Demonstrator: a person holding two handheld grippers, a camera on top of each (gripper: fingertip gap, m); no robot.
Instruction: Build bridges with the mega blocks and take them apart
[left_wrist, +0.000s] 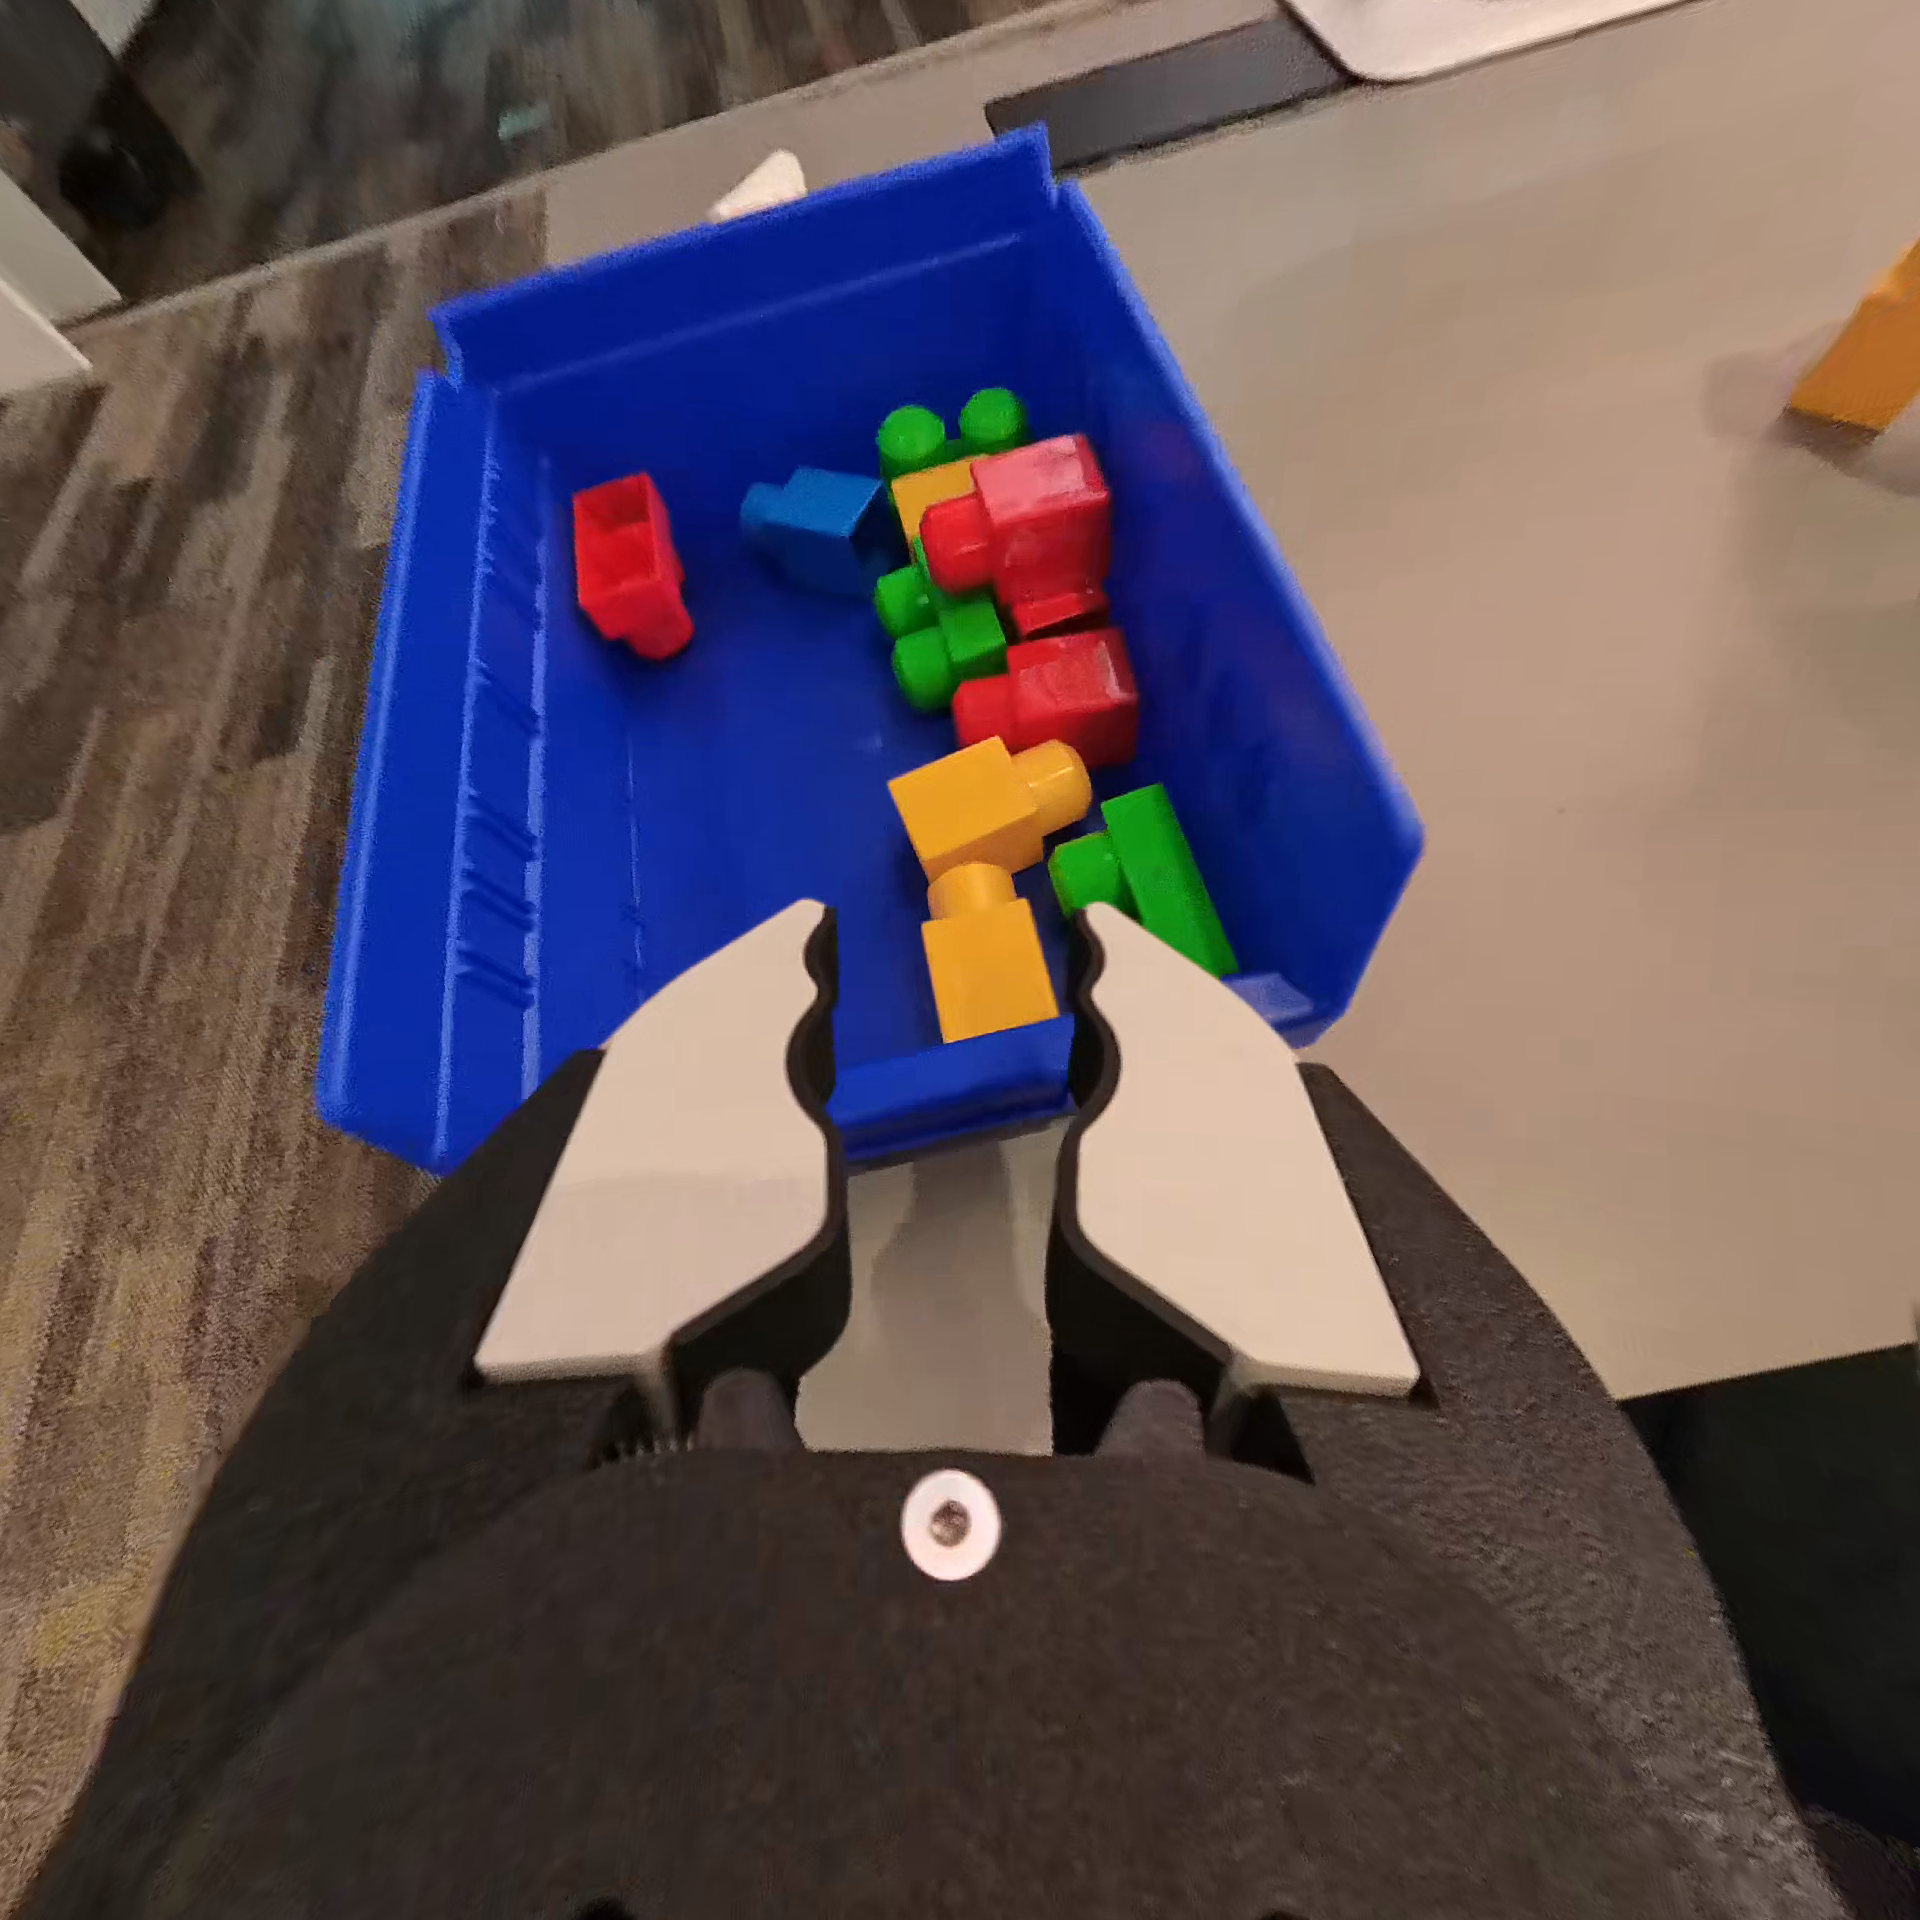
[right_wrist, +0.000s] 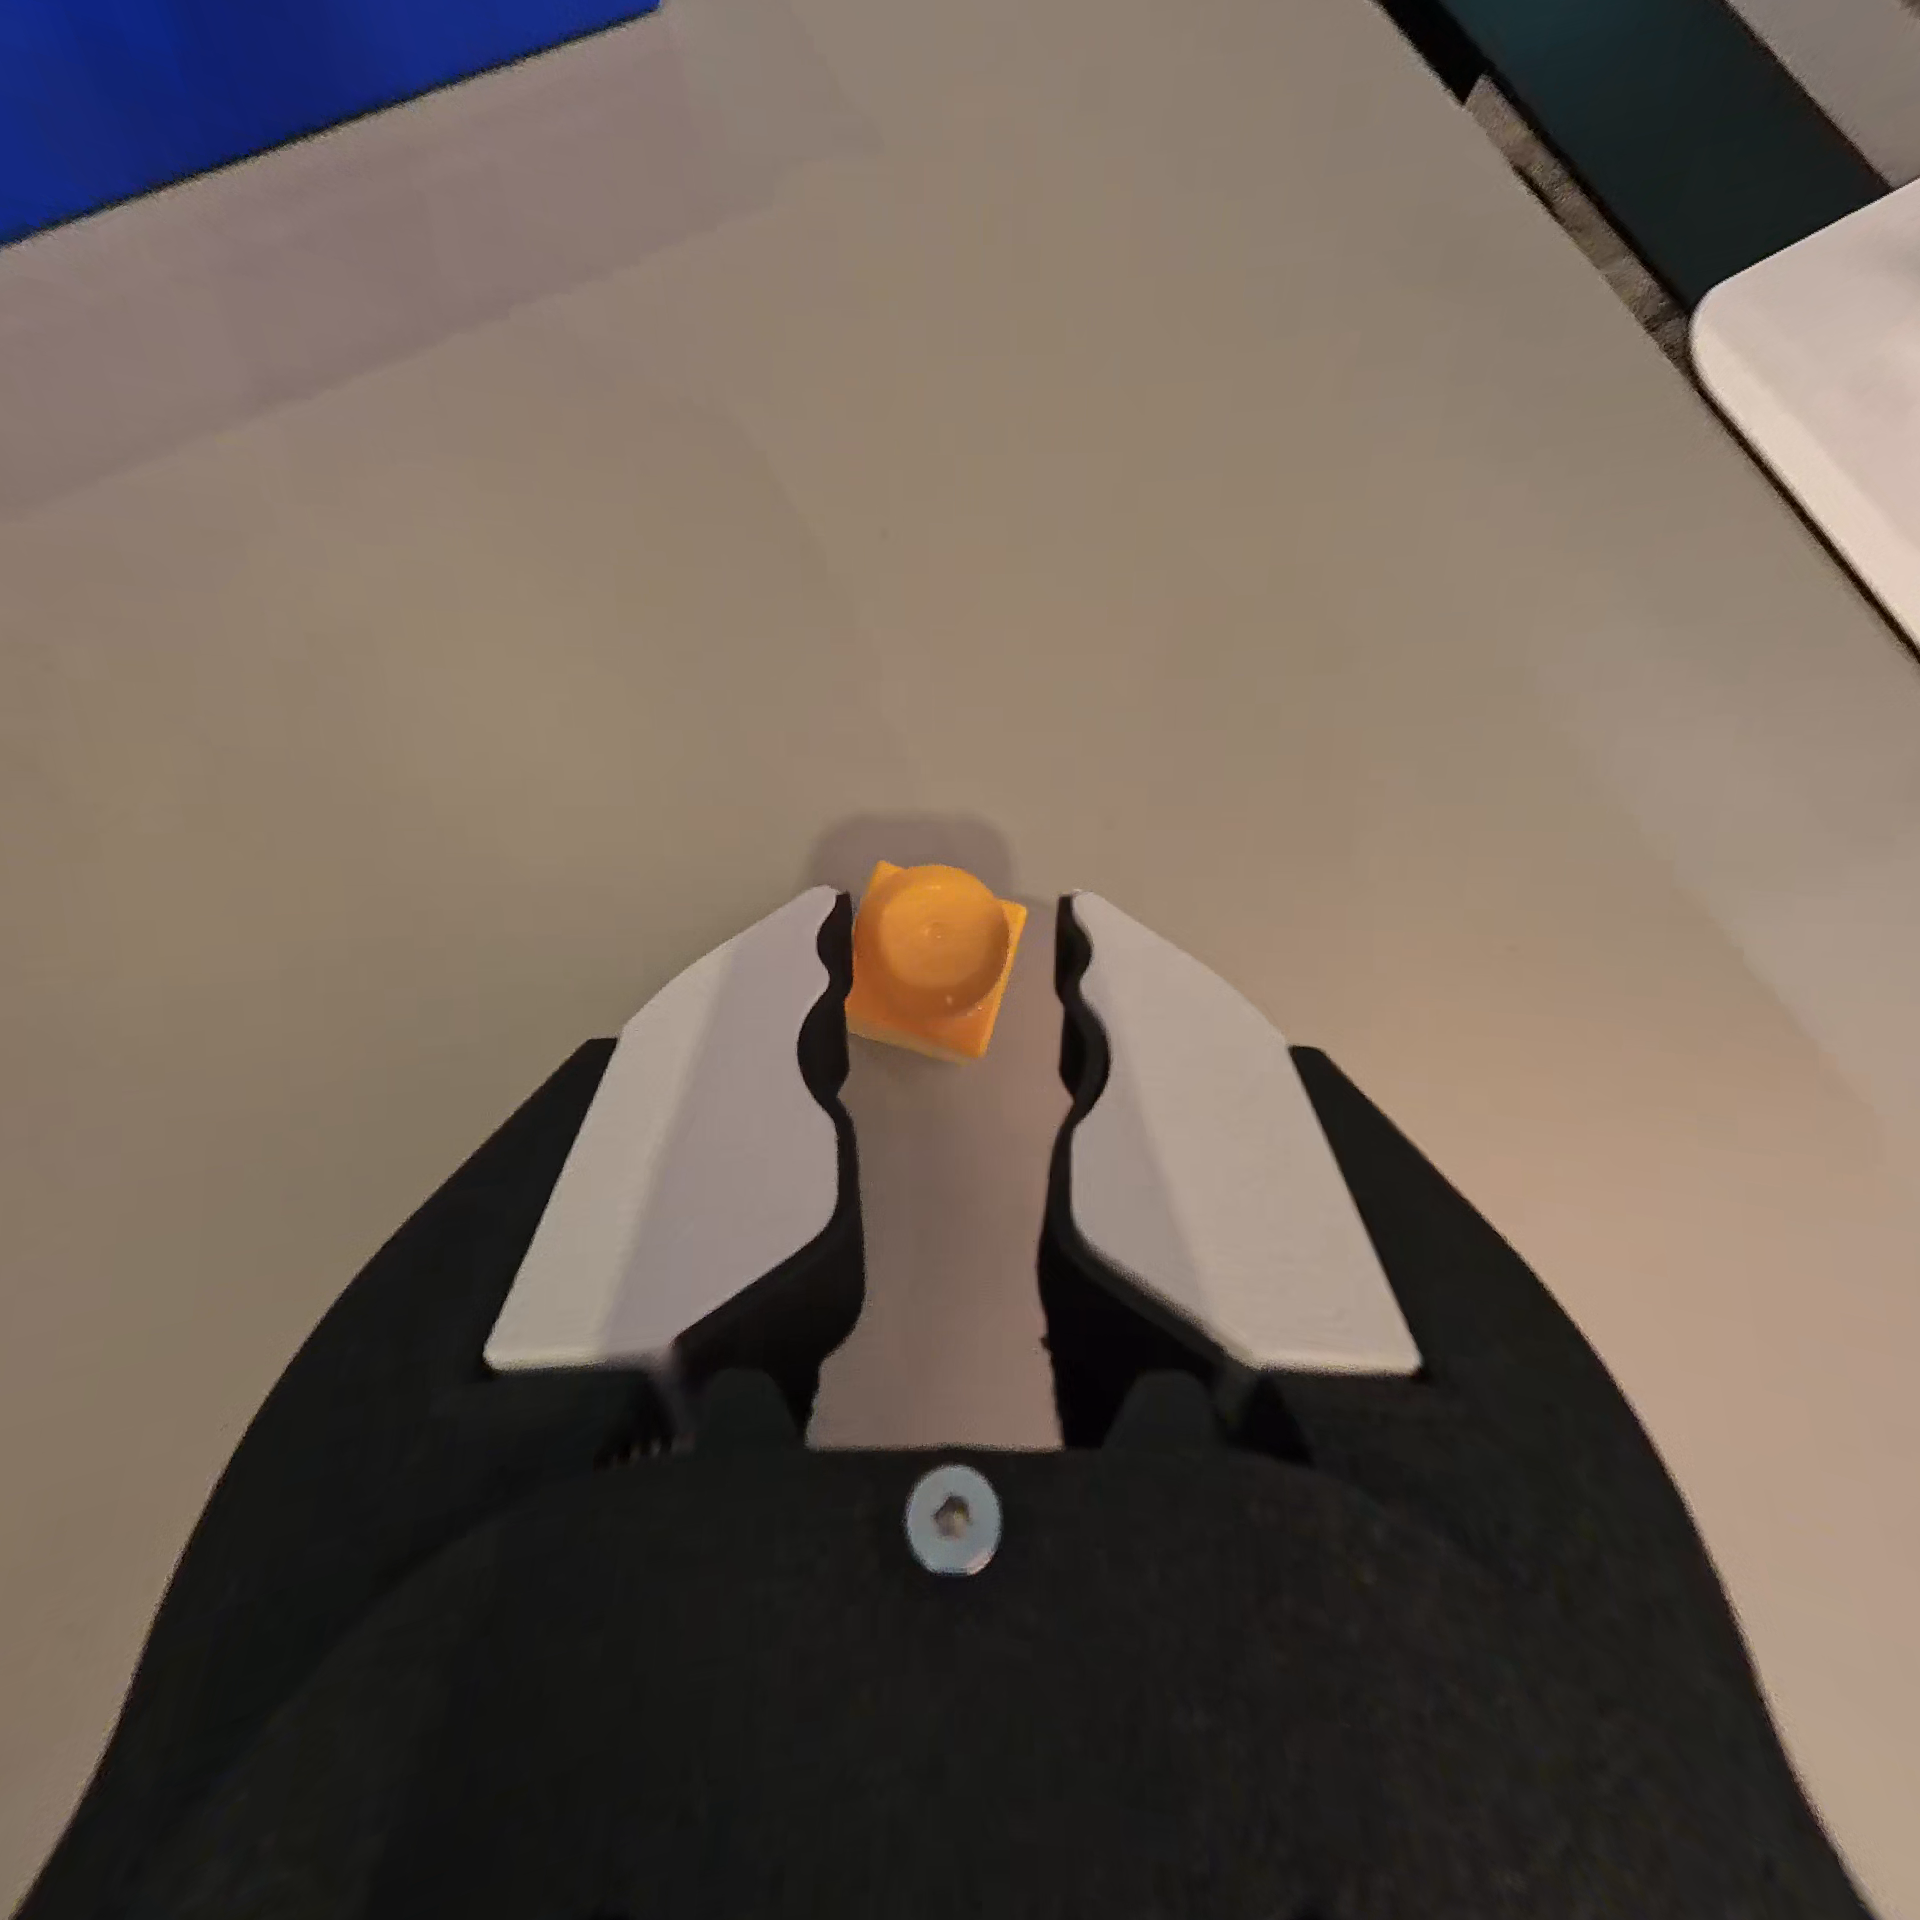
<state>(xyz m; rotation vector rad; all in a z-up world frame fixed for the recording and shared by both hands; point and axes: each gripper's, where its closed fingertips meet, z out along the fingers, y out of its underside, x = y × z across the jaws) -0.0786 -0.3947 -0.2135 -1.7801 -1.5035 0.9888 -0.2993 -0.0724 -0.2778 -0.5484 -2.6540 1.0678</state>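
A blue bin (left_wrist: 727, 270) on the grey table (left_wrist: 1507, 727) holds several mega blocks: a lone red one (left_wrist: 629, 571), a blue one (left_wrist: 816, 525), and a pile of red (left_wrist: 1039, 520), green (left_wrist: 1164, 873) and yellow (left_wrist: 987, 982) ones along its right side. My left gripper (left_wrist: 951, 920) is open and empty over the bin's near wall. A single-stud yellow block (right_wrist: 930, 956) stands upright on the table. My right gripper (right_wrist: 951, 902) is open around it; the block sits against the left finger (right_wrist: 727, 1091) with a gap to the right one. The same block may show blurred at the far right of the left wrist view (left_wrist: 1865, 353).
The bin stands at the table's left edge, over carpet (left_wrist: 156, 831). A dark mat (left_wrist: 1164, 88) lies beyond it. In the right wrist view the bin's corner (right_wrist: 260, 83) is at the top left, and a white surface (right_wrist: 1829, 416) and a dark strip (right_wrist: 1662, 135) are at the right. My right fingertips sit around 40 cm from my left ones.
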